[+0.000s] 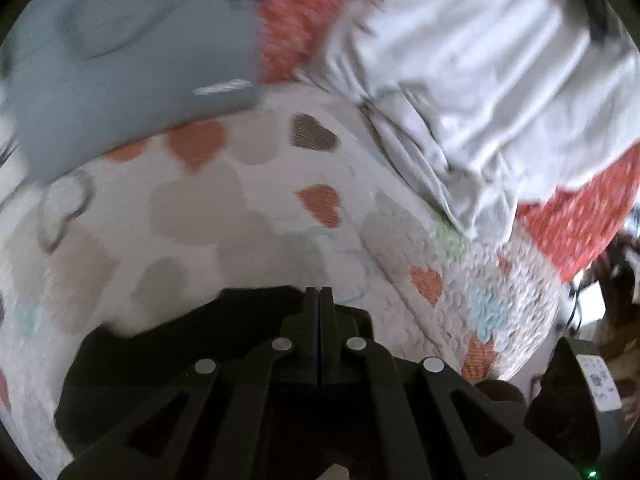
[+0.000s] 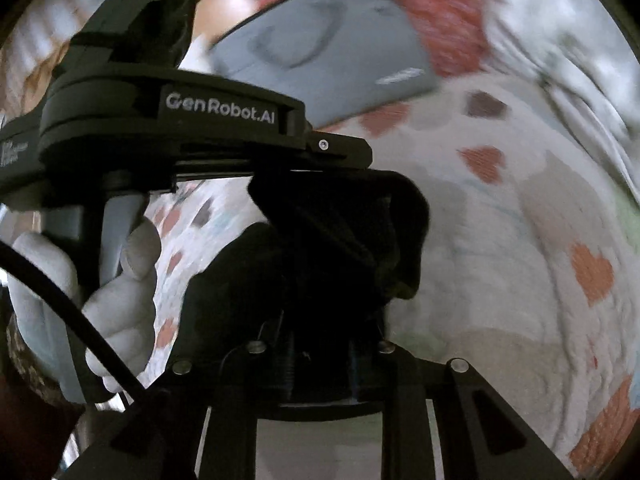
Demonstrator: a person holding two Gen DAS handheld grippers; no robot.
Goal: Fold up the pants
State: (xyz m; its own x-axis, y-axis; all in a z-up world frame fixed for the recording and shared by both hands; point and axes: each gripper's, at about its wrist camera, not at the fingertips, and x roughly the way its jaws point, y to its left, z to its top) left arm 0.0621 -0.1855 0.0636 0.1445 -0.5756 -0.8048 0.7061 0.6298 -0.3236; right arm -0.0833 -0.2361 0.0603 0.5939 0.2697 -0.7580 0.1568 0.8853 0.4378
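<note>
The black pants (image 1: 140,360) hang as a dark bunch around and to the left of my left gripper (image 1: 320,300), whose two fingers are pressed together on the cloth just above the quilt. In the right wrist view the pants (image 2: 340,232) are a crumpled wad that covers the fingertips of my right gripper (image 2: 340,280), which is shut on them. The left gripper (image 2: 352,156) comes in from the left, held by a white-gloved hand (image 2: 120,292), and its tip meets the top of the same wad. Both views are blurred.
A white quilt with hearts (image 1: 248,208) covers the bed. A grey folded item (image 1: 132,60) lies at the back left, on a red patterned blanket (image 1: 296,12). A crumpled pale garment (image 1: 480,80) lies at the back right. The bed's edge (image 1: 532,344) drops to floor clutter.
</note>
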